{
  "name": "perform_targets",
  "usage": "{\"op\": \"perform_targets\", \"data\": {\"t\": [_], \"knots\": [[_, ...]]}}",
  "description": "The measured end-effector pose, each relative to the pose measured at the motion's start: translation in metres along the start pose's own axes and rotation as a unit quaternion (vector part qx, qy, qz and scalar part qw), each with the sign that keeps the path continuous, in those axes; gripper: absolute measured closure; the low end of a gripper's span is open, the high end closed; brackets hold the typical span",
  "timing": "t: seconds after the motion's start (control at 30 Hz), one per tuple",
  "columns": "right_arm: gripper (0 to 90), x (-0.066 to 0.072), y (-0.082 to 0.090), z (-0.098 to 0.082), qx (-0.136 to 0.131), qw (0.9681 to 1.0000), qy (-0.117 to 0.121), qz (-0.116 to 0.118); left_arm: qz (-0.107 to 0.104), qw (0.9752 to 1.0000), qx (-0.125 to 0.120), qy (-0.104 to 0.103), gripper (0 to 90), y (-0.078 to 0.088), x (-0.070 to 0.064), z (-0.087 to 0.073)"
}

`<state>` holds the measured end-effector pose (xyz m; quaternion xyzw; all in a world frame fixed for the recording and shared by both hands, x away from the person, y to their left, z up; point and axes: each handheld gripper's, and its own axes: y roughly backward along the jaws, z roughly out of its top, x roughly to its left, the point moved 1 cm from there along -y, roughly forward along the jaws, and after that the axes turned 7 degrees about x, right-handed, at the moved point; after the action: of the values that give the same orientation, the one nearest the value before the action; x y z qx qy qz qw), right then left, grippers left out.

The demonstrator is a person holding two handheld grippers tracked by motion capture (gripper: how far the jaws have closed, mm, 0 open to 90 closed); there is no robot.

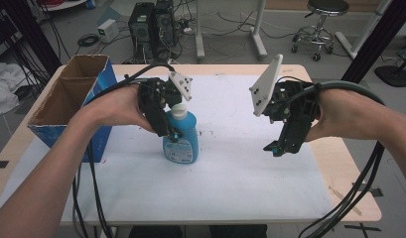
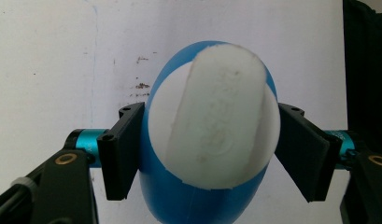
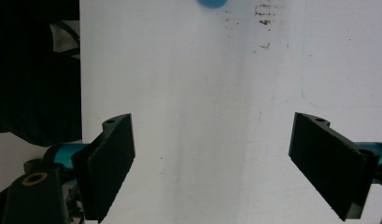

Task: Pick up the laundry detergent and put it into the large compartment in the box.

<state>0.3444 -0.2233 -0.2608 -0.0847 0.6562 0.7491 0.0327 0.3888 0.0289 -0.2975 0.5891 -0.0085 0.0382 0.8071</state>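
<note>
Black jaws of our left gripper [image 2: 209,156] are hugging the blue bottle [image 2: 202,196] standing upright in the middle of the table [image 1: 250,178], while our right gripper [image 1: 273,147] is waiting wide open, well off to the side.

Blue bottle [image 1: 181,135] w/ white cap, upright, mid white mat, left-centre

Table [image 1: 290,198] w/ bottle [image 1: 183,139], box [image 1: 76,99]
</note>
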Motion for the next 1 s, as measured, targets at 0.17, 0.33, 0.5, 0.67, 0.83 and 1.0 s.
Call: {"op": "perform_targets", "data": {"t": [0.17,0.33,0.5,0.67,0.83,1.0], "knots": [[13.7,-0.0003,-0.0003,-0.0002,0.000,1.0000,-0.001,-0.002,0.001,1.0000,0.002,0.001,31.4,0.0001,0.0006,0.0006],[13.6,-0.0010,-0.0003,-0.0011,0.000,1.0000,0.000,0.000,0.004,1.0000,0.004,0.001,32.8,-0.0001,0.0006,0.0009],[13.7,-0.0002,-0.0003,-0.0018,-0.001,1.0000,-0.004,-0.001,0.007,0.9999,0.009,-0.005,35.1,0.0002,0.0007,0.0019],[13.6,0.0000,-0.0008,-0.0023,0.000,1.0000,-0.003,-0.001,0.009,0.9998,0.012,-0.012,35.9,0.0004,0.0008,0.0025],[13.7,0.0000,-0.0005,-0.0025,-0.002,1.0000,-0.002,-0.002,0.009,0.9998,0.012,-0.011,36.1,0.0004,0.0007,0.0028],[13.7,0.0004,-0.0004,-0.0023,0.000,1.0000,-0.001,-0.001,0.010,0.9998,0.013,-0.011,36.3,0.0006,0.0003,0.0029]]}}
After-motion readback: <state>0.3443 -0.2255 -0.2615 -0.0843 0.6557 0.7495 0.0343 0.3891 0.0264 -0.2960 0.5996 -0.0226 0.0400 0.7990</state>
